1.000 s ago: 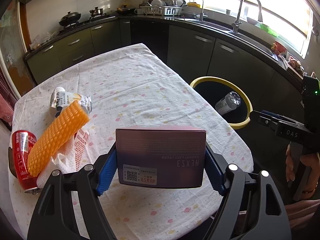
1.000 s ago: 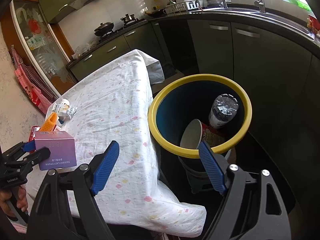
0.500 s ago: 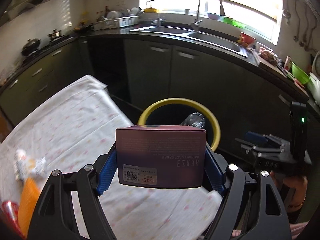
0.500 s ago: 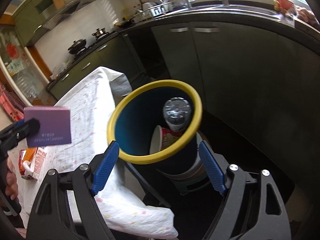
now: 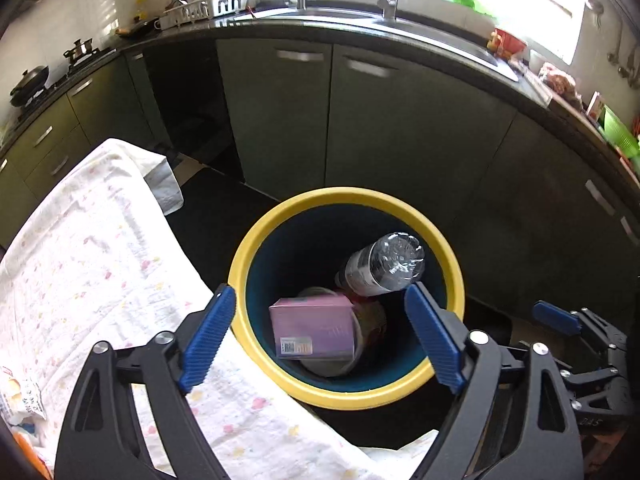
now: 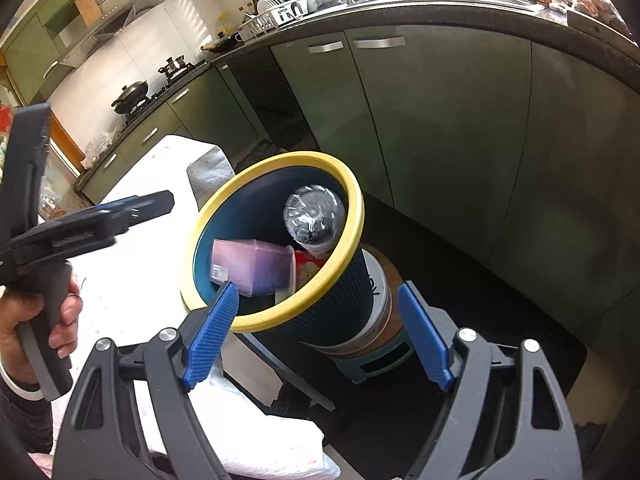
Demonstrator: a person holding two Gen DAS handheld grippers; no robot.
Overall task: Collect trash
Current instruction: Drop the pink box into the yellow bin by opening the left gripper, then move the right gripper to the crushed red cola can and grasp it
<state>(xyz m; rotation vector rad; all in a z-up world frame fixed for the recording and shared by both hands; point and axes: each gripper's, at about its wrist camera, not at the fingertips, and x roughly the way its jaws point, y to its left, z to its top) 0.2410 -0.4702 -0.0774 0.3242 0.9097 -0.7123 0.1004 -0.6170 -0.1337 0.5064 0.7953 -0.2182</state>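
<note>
Dropped from the left gripper (image 5: 316,338), whose jaws are opening over the yellow-rimmed bin (image 5: 280,216), the purple box (image 5: 312,332) lies inside beside a plastic bottle (image 5: 384,264). Right-wrist view: right gripper (image 6: 316,336) spread empty, waiting clear while the box (image 6: 252,266) settles.

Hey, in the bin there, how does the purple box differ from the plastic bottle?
The purple box is opaque, flat-sided and rectangular; the plastic bottle is clear, round and crinkled. The purple box lies toward the tablecloth side of the bin atop a round cup; the plastic bottle leans against the far wall, base pointing up. The purple box carries a printed barcode label; the plastic bottle has a wrap label. Both are inside the bin, touching neither gripper.
</note>
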